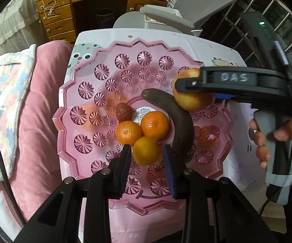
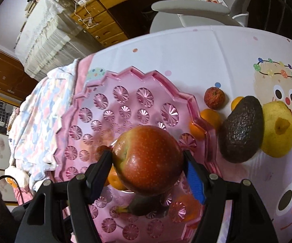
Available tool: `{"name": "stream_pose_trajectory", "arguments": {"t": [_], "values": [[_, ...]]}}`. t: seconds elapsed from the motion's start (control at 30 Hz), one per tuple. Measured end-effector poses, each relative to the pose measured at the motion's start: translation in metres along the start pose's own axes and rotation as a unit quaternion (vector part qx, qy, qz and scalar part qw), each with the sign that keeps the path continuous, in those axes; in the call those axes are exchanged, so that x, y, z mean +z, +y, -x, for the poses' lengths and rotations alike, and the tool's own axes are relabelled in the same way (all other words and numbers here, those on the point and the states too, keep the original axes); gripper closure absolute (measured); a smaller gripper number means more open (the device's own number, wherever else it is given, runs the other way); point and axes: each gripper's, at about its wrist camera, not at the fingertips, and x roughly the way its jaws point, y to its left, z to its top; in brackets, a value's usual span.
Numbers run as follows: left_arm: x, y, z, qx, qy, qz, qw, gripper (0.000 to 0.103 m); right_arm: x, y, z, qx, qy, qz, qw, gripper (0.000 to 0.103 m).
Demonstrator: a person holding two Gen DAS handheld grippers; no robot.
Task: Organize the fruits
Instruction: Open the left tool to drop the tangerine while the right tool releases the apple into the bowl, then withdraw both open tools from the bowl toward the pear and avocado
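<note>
Apple [image 2: 148, 160] sits gripped in the right tool [image 2: 148, 158], above the pink tray [image 2: 73, 121]. The left tool [image 1: 147, 151] is open around an orange [image 1: 146, 150]. I would lower the apple onto a bare spot, far from the banana [image 1: 174, 119], then release slowly.

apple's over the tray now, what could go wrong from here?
1. The right gripper holds the apple above the pink tray, close to the dark banana. Lowered there, it may land on the banana and roll.
2. The left gripper is open around one orange that touches two others; releasing or retracting could nudge the cluster.
3. The avocado, pear and lychee lie outside the tray, near the right gripper's path.
</note>
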Motion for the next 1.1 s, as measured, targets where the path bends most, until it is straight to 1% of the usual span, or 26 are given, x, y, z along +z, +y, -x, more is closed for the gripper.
{"name": "stream_pose_trajectory", "arguments": {"t": [0.07, 0.1, 0.17, 0.27, 0.33, 0.5, 0.67, 0.83, 1.1], "values": [[0.000, 0.001, 0.002, 0.004, -0.002, 0.001, 1.0000, 0.064, -0.001, 0.001, -0.002, -0.004, 0.001, 0.000, 1.000, 0.032], [0.000, 0.002, 0.003, 0.005, -0.003, 0.002, 1.0000, 0.059, -0.001, 0.001, 0.000, 0.004, -0.006, -0.002, 1.000, 0.032], [0.000, 0.004, 0.005, 0.009, -0.005, 0.006, 0.9999, 0.056, 0.002, 0.002, 0.008, 0.005, -0.025, 0.005, 1.000, 0.032], [-0.001, 0.005, 0.010, 0.012, -0.009, 0.011, 0.9998, 0.049, 0.006, 0.003, 0.019, 0.004, -0.034, 0.011, 0.999, 0.032], [-0.003, 0.005, 0.013, 0.016, -0.010, 0.014, 0.9997, 0.043, 0.006, 0.003, 0.026, 0.005, -0.037, 0.009, 0.999, 0.032], [-0.008, 0.000, 0.022, 0.019, -0.012, 0.020, 0.9996, 0.041, -0.003, -0.004, 0.042, 0.010, -0.042, 0.004, 0.999, 0.032], [-0.016, -0.010, 0.032, 0.020, -0.017, 0.029, 0.9992, 0.036, -0.021, -0.013, 0.055, 0.010, -0.041, -0.001, 0.999, 0.032], [-0.029, -0.026, 0.039, 0.021, -0.018, 0.041, 0.9988, 0.035, -0.045, -0.033, 0.074, 0.010, -0.040, -0.011, 0.999, 0.032], [-0.054, -0.056, 0.046, 0.026, -0.013, 0.062, 0.9977, 0.033, -0.080, -0.072, 0.098, -0.004, -0.035, -0.015, 0.999, 0.032]]}}
